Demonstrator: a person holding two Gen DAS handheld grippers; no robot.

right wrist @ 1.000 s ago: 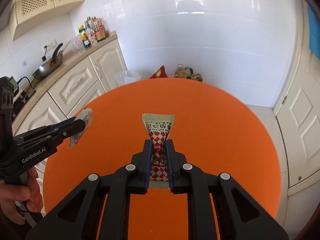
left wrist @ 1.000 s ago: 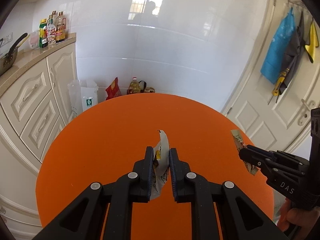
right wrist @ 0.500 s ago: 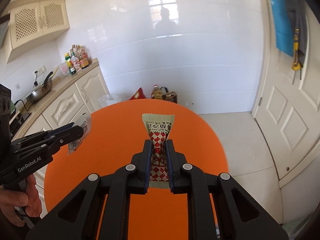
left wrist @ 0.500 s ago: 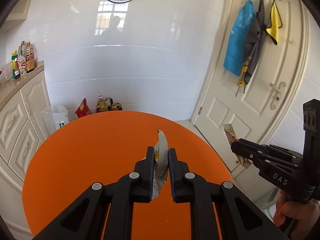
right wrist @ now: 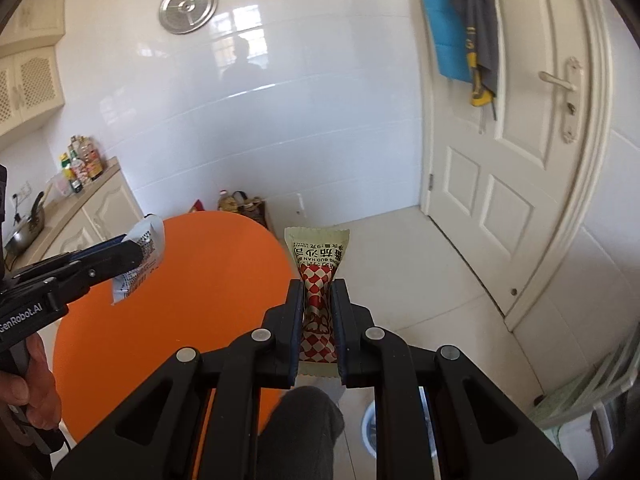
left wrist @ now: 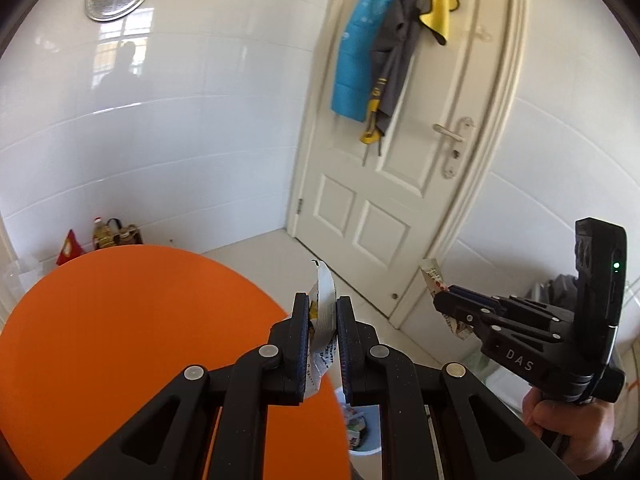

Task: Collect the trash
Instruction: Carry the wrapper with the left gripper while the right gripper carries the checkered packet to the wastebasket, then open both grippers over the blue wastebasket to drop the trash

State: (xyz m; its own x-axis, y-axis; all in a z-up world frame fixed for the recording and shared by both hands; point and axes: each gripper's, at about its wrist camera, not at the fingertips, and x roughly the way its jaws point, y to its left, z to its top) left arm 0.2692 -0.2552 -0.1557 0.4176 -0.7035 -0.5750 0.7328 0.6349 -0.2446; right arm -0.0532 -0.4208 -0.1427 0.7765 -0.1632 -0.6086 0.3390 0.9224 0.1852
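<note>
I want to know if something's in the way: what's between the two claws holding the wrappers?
Nothing: only open air and white floor lie between the left claw and right claw, shown in the right wrist view.

Our right gripper (right wrist: 316, 300) is clamped on a red-checked sauce packet (right wrist: 318, 276), whose cream top flares above the fingertips. To its left, our left gripper (right wrist: 132, 254) pinches a white printed wrapper (right wrist: 140, 258) over the orange table (right wrist: 180, 280). Below the right gripper, a white bin (right wrist: 368, 426) stands on the floor.

Red-checkered sachet (right wrist: 318, 300) and crumpled white wrapper (left wrist: 322, 320), both upright, aloft
</note>
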